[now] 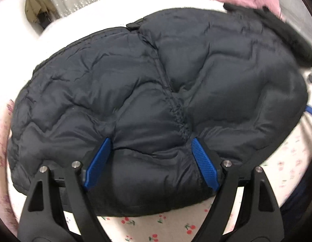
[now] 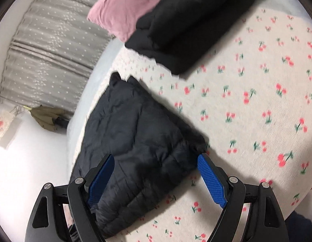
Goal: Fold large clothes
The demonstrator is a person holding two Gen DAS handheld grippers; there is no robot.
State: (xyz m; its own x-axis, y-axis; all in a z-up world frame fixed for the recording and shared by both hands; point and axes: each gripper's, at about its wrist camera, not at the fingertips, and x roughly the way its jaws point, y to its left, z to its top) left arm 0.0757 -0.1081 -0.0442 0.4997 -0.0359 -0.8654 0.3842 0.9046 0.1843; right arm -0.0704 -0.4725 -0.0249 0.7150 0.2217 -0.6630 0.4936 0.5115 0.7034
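Bedsheet [image 2: 256, 100] holds one quilted jacket [image 2: 135, 137], one folded black garment [image 2: 186, 26], one pink pillow [image 2: 123, 10].

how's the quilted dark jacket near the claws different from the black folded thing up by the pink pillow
The quilted jacket shows stitched, puffy panels and a navy tint; the black folded garment looks smooth and pure black. The quilted jacket lies low near the bed's edge, under the right claw; the black folded garment is a thicker stack, touching the pink pillow. Both are dark, folded, and rest on the cherry-print sheet.
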